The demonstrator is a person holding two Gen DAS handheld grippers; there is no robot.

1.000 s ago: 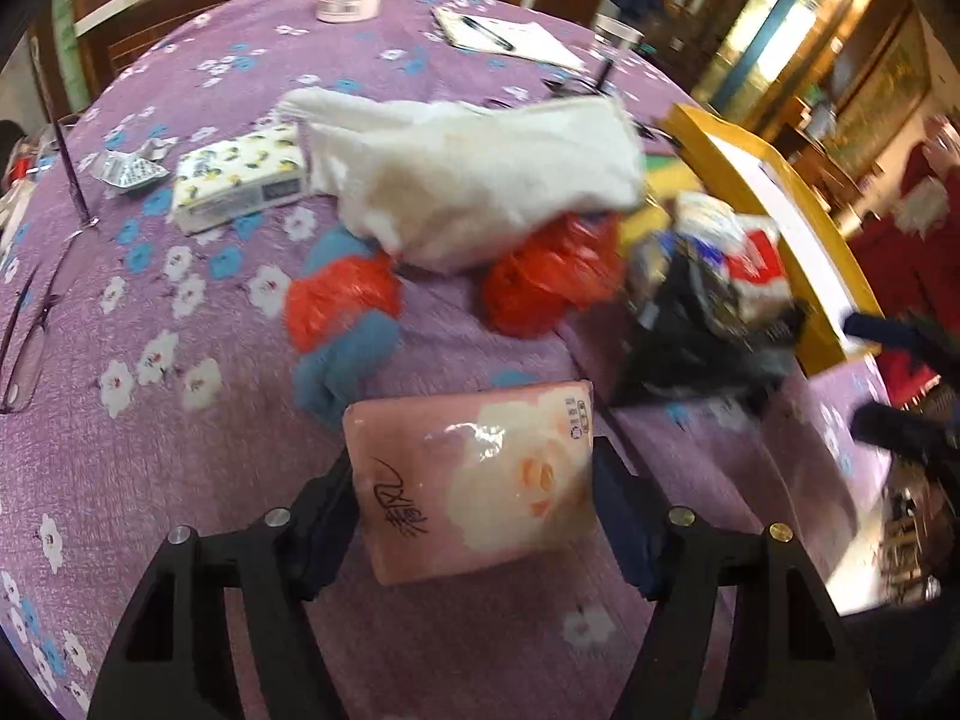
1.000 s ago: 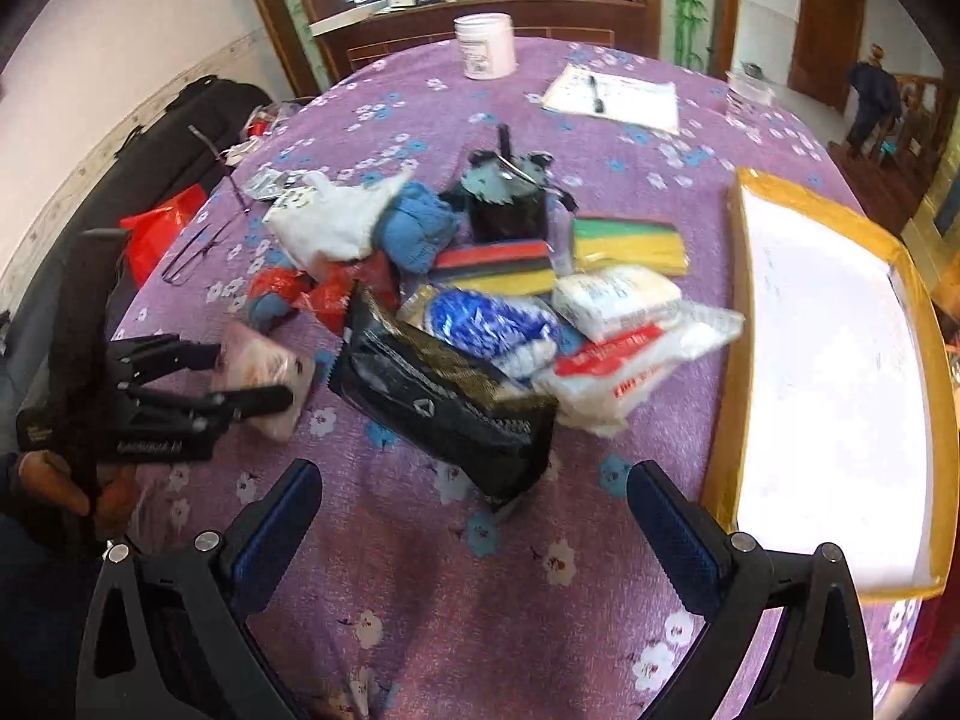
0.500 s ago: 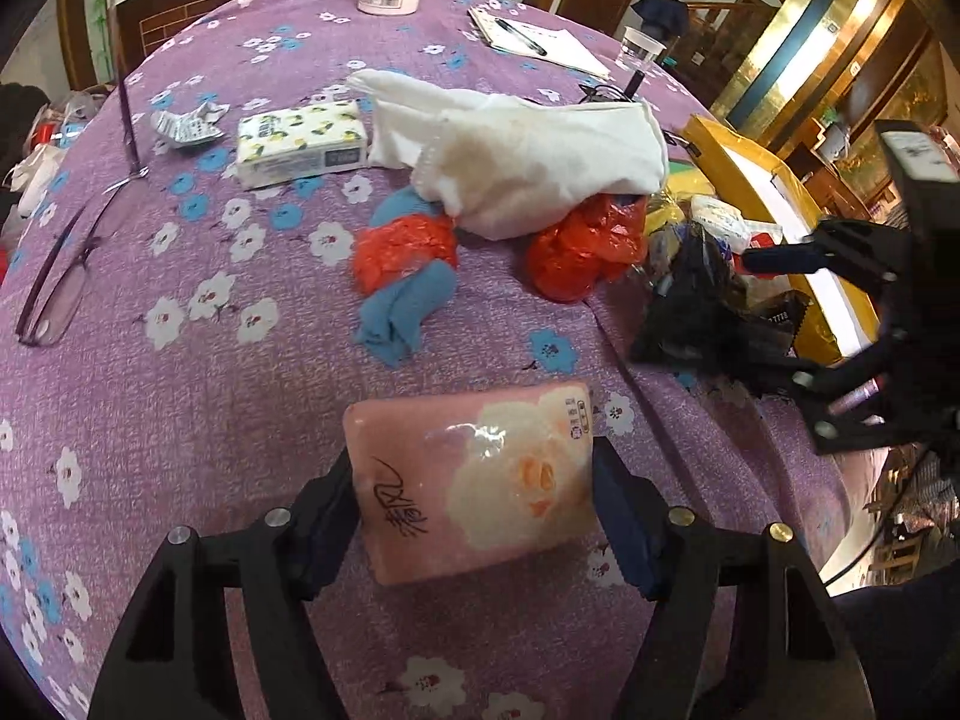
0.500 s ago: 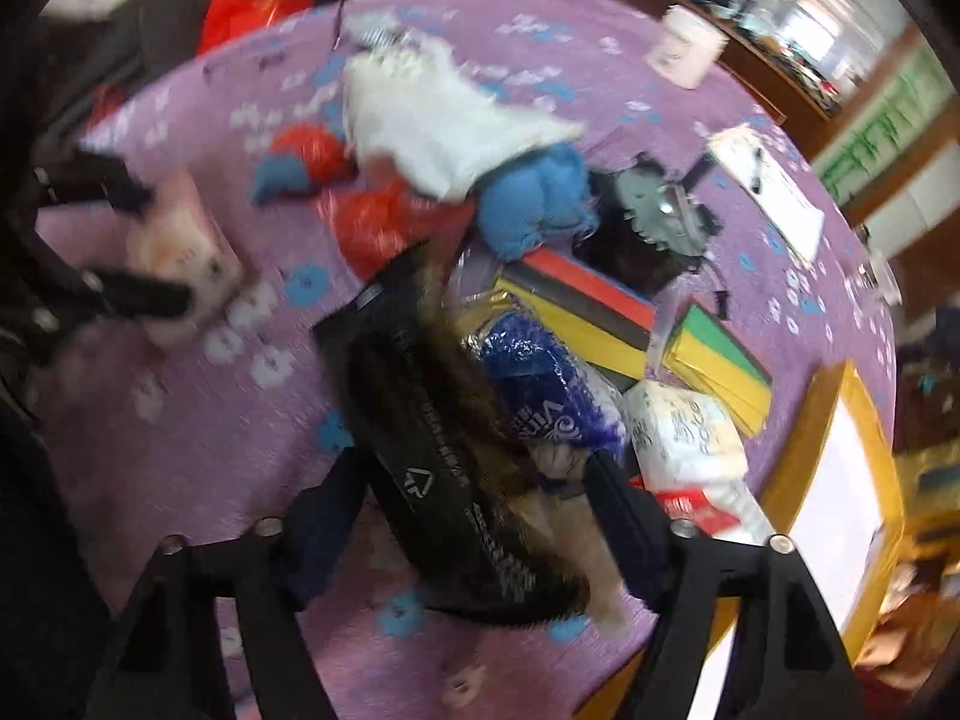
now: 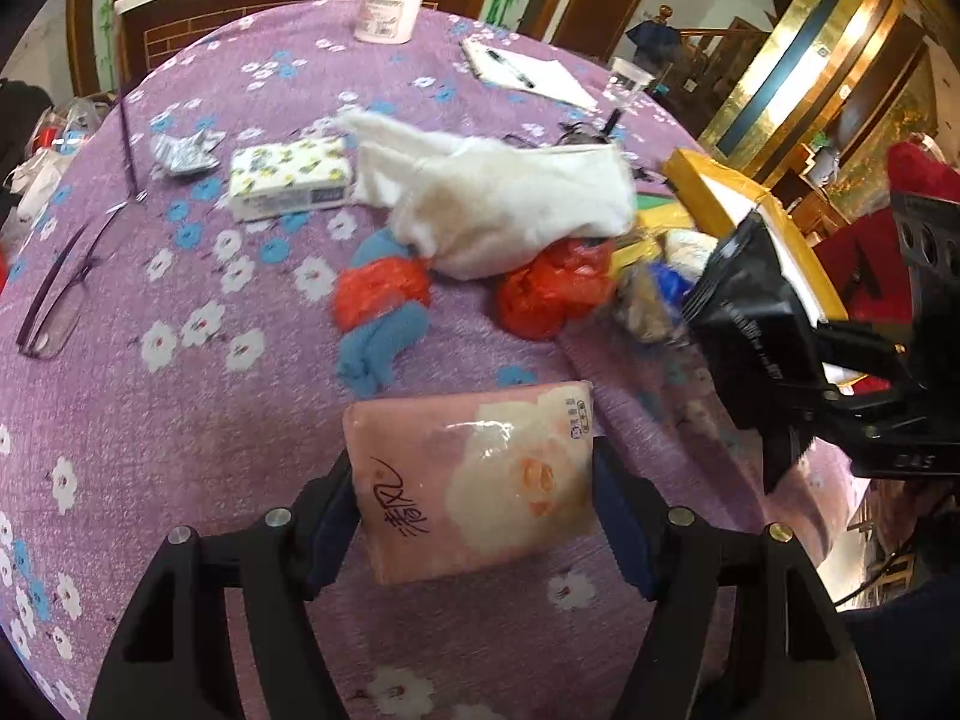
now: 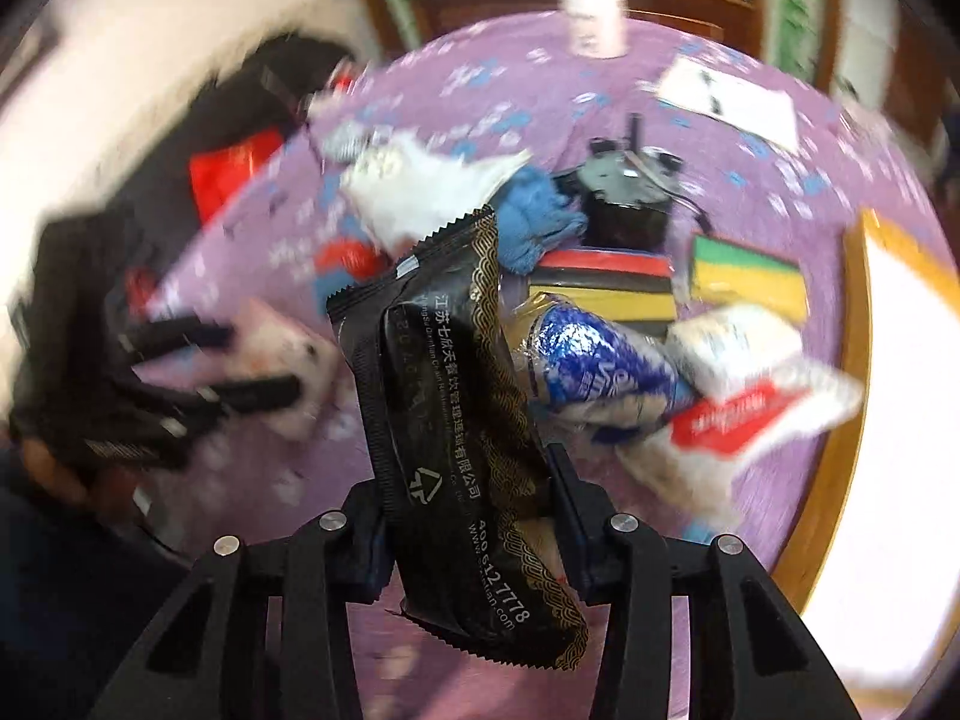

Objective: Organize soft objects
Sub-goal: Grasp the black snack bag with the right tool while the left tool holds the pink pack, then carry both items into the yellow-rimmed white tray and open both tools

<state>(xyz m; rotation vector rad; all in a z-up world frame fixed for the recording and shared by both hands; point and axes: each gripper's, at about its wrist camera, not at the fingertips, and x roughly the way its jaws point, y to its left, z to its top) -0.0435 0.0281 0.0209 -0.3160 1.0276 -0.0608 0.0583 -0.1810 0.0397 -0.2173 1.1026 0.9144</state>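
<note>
**Soft goods on purple desk: two items in hand, most still loose**

Item 1. Pink tissue pack (image 5: 474, 477): held in the left gripper (image 5: 474, 516), jaws partly open and pressed against the pack's two short sides. The pack sits low over the flowered purple desk (image 5: 180, 396), at the near edge of the clutter.

Item 2. Black sachet (image 6: 456, 438), long foil packet with gold trim and white print: between the jaws of the right gripper (image 6: 465, 516), which have just been closing and now pinch its lower half. The packet stands up and leans over the heap; the view is blurred, so whether it is fully clear of the desk cannot be told.

Items not yet handled, judged from how they lie:
- white cloth (image 5: 504, 204), crumpled, mid-desk
- two red plastic bundles (image 5: 552, 294), just beside the cloth
- blue cloth (image 5: 378, 348), partly under one red bundle
- patterned tissue pack (image 5: 288, 177), apart to the far left
- blue foil packet (image 6: 600, 360) and red-and-white packet (image 6: 756, 402), touching, near the sponges (image 6: 744, 276)

Destination, presumed: yellow-rimmed tray (image 6: 858, 372) at the right edge, with nothing visible in it.

Progress, as a judgement: early. Nothing appears sorted; two items are picked and the rest remain scattered.
</note>
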